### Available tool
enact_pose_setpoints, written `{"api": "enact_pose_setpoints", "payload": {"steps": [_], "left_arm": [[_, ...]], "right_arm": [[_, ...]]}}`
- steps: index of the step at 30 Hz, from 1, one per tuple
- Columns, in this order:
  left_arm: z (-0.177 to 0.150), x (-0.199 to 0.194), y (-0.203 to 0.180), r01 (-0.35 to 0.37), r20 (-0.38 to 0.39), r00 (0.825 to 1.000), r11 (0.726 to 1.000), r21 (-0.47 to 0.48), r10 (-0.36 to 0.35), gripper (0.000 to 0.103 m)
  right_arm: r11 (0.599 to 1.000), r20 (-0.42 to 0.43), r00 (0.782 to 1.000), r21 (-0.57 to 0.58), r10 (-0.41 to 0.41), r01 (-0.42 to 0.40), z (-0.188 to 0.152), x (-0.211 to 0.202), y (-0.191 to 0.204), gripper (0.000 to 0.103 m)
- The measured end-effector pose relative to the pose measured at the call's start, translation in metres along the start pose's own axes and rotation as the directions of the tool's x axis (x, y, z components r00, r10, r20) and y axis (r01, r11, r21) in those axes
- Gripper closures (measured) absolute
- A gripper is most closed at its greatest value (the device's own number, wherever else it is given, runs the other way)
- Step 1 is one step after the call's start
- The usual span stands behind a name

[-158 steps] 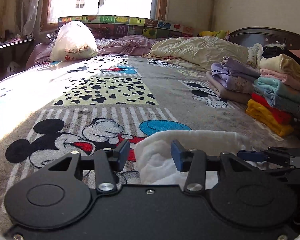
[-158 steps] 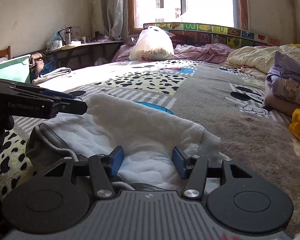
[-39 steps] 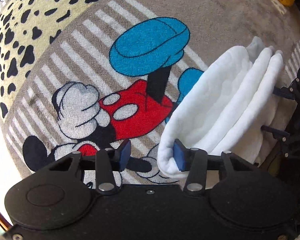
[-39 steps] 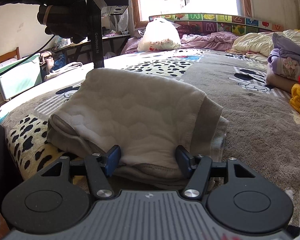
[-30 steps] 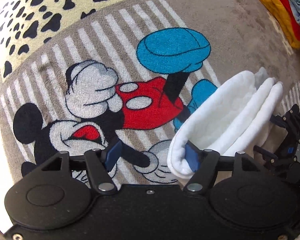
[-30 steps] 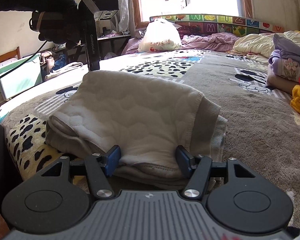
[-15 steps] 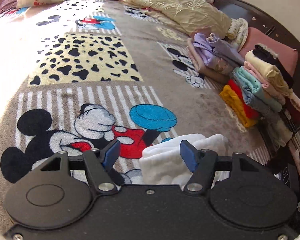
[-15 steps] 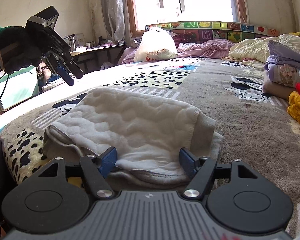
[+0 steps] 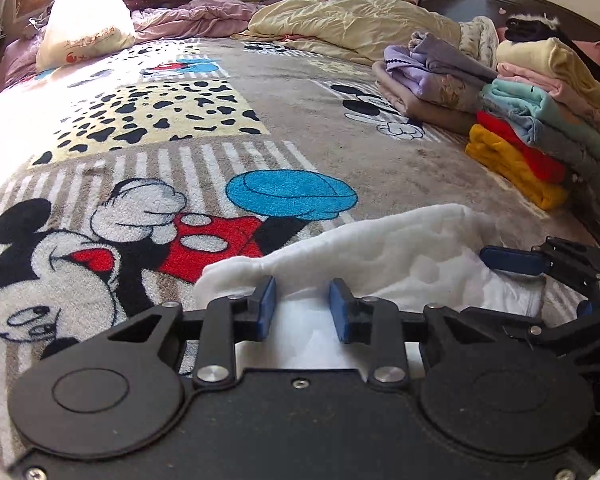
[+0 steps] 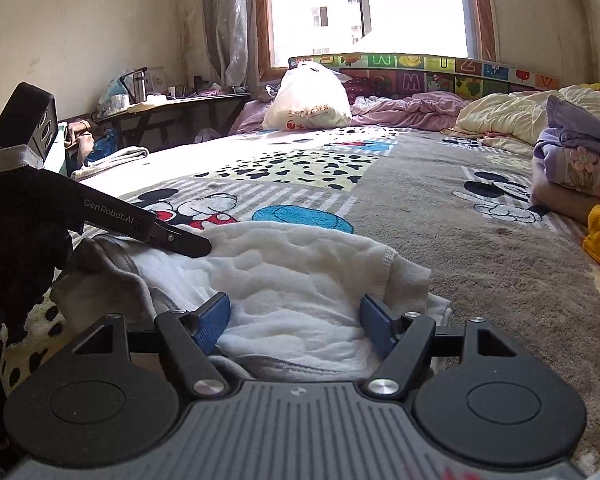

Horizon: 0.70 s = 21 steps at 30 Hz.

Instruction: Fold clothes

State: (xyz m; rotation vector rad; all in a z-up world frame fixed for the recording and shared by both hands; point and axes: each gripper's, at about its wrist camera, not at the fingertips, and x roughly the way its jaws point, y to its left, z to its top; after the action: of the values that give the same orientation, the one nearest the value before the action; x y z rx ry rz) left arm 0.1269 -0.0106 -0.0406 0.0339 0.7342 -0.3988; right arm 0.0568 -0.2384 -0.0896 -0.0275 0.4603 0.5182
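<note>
A folded white quilted garment (image 9: 380, 256) lies on the Mickey Mouse blanket (image 9: 148, 236) near the bed's front edge. My left gripper (image 9: 302, 308) is low at the garment's left end, its jaws closing with a ridge of white cloth between the blue pads, which do not visibly pinch it. In the right wrist view the left gripper (image 10: 196, 247) rests its tips on the garment (image 10: 292, 272). My right gripper (image 10: 294, 324) stands open at the near edge, cloth lying between its wide-set pads. One of its fingers (image 9: 512, 260) shows in the left wrist view.
A stack of folded clothes (image 9: 540, 128) and a purple pile (image 9: 428, 76) stand at the bed's right side. A cream quilt (image 9: 360, 20) and a white plastic bag (image 9: 84, 24) lie at the far end. A cluttered desk (image 10: 172, 104) stands left of the bed.
The left gripper swung from pointing down at the blanket beside the garment to a low, flatter pose at its left end, and its jaws narrowed around the cloth. The right gripper stayed nearly still.
</note>
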Motion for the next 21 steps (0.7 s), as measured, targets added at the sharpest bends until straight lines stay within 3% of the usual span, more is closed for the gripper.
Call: {"api": "enact_pose_setpoints", "payload": {"steps": [2,5,8,9,11,13,16,17,19,20,21], "left_arm": [[0.005,-0.018,-0.003,0.004,0.087,0.996,1.0,0.015,-0.005,0.072],[-0.001,-0.025,-0.009,0.027,0.152,0.988,0.999,0.047,-0.034,0.067],[-0.028,-0.009,-0.019,0.007,0.083,0.996,0.994,0.106,-0.016,0.062],[-0.041,-0.002,-0.024,-0.029,0.08,0.997,0.988,0.15,0.018,0.061],[-0.054,0.003,-0.032,-0.076,0.121,0.991,0.981,0.18,0.054,0.061],[-0.053,0.003,-0.036,-0.096,0.128,0.989,0.978,0.185,0.073,0.061],[-0.057,-0.012,-0.038,-0.104,0.16,0.984,0.974,0.199,0.073,0.06],[-0.058,-0.022,-0.035,-0.092,0.168,0.984,0.983,0.162,0.065,0.06],[-0.064,-0.045,-0.019,-0.032,0.213,0.976,0.999,-0.025,0.036,0.049],[-0.07,-0.055,-0.009,0.005,0.242,0.97,0.99,-0.139,0.029,0.046],[-0.078,-0.061,0.005,0.047,0.261,0.965,0.963,-0.266,0.025,0.043]], "right_arm": [[1.0,0.014,1.0,-0.007,0.007,-0.007,0.004,-0.006,0.0,0.033],[0.999,0.096,0.995,-0.04,0.023,-0.019,0.016,-0.016,0.001,0.034],[0.997,0.138,0.988,-0.037,0.069,-0.065,0.026,-0.013,-0.003,0.034],[0.997,0.096,0.993,-0.03,0.072,-0.07,0.027,-0.004,-0.005,0.034],[0.998,-0.07,0.996,0.008,0.062,-0.062,0.02,0.022,-0.014,0.033],[0.993,-0.072,0.992,0.063,0.102,-0.097,0.012,0.028,-0.025,0.033],[0.997,-0.083,0.993,0.016,0.08,-0.078,0.013,0.027,-0.017,0.033],[0.997,-0.071,0.994,0.023,0.081,-0.079,0.011,0.025,-0.017,0.033],[0.997,-0.037,0.996,0.032,0.078,-0.076,0.011,0.014,-0.018,0.033],[0.998,-0.026,0.998,0.035,0.059,-0.058,0.012,0.007,-0.018,0.033],[0.999,-0.017,1.0,0.042,0.024,-0.023,0.013,-0.001,-0.019,0.031]]}}
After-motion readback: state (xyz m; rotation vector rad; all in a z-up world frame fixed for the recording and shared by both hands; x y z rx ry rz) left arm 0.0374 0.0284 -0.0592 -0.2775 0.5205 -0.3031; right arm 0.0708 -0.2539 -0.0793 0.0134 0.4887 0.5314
